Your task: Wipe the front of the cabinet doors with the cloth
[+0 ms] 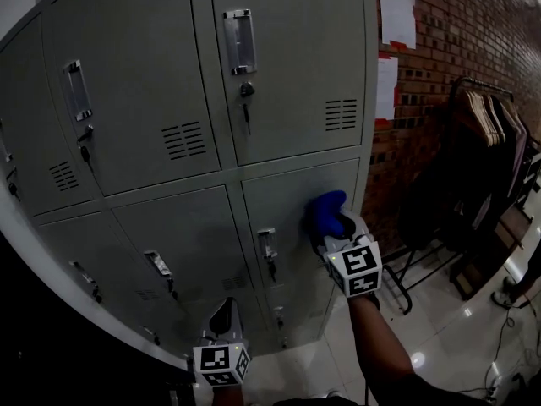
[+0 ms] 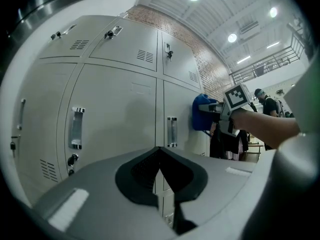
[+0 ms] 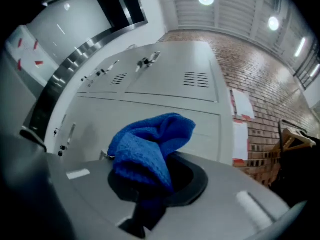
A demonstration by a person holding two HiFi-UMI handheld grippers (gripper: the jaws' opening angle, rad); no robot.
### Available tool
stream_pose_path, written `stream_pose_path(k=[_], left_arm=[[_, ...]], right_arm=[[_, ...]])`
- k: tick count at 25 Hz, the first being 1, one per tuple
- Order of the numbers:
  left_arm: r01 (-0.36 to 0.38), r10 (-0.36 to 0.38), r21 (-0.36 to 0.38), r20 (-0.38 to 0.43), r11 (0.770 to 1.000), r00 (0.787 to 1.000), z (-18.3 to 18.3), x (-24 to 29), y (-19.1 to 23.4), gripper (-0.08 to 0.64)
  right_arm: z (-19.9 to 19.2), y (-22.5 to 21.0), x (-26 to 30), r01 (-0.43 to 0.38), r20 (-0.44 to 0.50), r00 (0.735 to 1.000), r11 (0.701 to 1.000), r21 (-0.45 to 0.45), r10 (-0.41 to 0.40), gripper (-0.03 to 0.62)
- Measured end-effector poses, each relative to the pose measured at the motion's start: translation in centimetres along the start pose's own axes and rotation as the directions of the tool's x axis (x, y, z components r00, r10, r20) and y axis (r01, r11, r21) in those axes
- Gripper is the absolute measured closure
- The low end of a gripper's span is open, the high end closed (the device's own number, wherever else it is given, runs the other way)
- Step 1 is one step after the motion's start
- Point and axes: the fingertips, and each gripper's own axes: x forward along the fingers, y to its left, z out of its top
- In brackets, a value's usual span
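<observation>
A grey metal cabinet point(image 1: 287, 83) with several doors fills the head view. My right gripper point(image 1: 338, 227) is shut on a blue cloth point(image 1: 325, 214) and holds it against the lower right door point(image 1: 287, 218), right of that door's handle point(image 1: 267, 244). In the right gripper view the blue cloth point(image 3: 150, 149) bunches out of the jaws toward the door. My left gripper point(image 1: 224, 320) hangs low before the bottom doors, shut with nothing in it. The left gripper view shows the cloth point(image 2: 202, 113) and the right gripper point(image 2: 220, 109) at the door.
A brick wall point(image 1: 456, 49) with white papers point(image 1: 396, 11) stands right of the cabinet. A rack with hangers and dark clothes point(image 1: 482, 142) stands at the right on the glossy floor point(image 1: 448, 337). People stand far off in the left gripper view.
</observation>
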Motion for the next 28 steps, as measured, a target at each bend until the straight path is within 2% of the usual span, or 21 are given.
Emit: stream_pose_path(k=[2, 4, 7, 10, 16, 20, 28], left_arm=[[-0.001, 0.001, -0.001, 0.002, 1.0, 1.0, 0.0, -0.1, 0.0, 0.548], [0.002, -0.002, 0.002, 0.008, 1.0, 1.0, 0.2, -0.2, 0.2, 0.548], [-0.016, 0.016, 0.002, 0.013, 1.0, 1.0, 0.4, -0.7, 1.1, 0.548], [-0.045, 0.045, -0.003, 0.006, 0.999, 0.999, 0.3, -1.2, 2.4, 0.548], [-0.055, 0.055, 0.001, 0.006, 0.998, 0.998, 0.3, -1.6, 3.1, 0.548], [-0.07, 0.07, -0.006, 0.004, 0.998, 0.998, 0.1, -1.6, 3.6, 0.548], [-0.029, 0.029, -0.003, -0.001, 1.0, 1.0, -0.1, -0.9, 1.7, 0.548]], right_arm=[[-0.2, 4.0, 0.9, -0.077, -0.005, 0.997, 0.997, -0.007, 0.077, 0.535], [-0.4, 7.0, 1.6, -0.138, -0.005, 0.99, 0.99, 0.023, 0.138, 0.535], [-0.8, 10.2, 2.2, -0.206, -0.005, 0.978, 0.976, 0.07, 0.207, 0.535], [-1.2, 12.9, 3.2, -0.247, -0.016, 0.969, 0.967, 0.068, 0.248, 0.535], [-1.4, 13.0, 4.0, -0.222, -0.026, 0.974, 0.974, 0.047, 0.224, 0.535], [-2.0, 10.4, 3.6, -0.172, -0.038, 0.984, 0.984, 0.051, 0.174, 0.535], [-3.3, 4.7, 2.4, -0.075, -0.063, 0.995, 0.996, 0.041, 0.078, 0.535]])
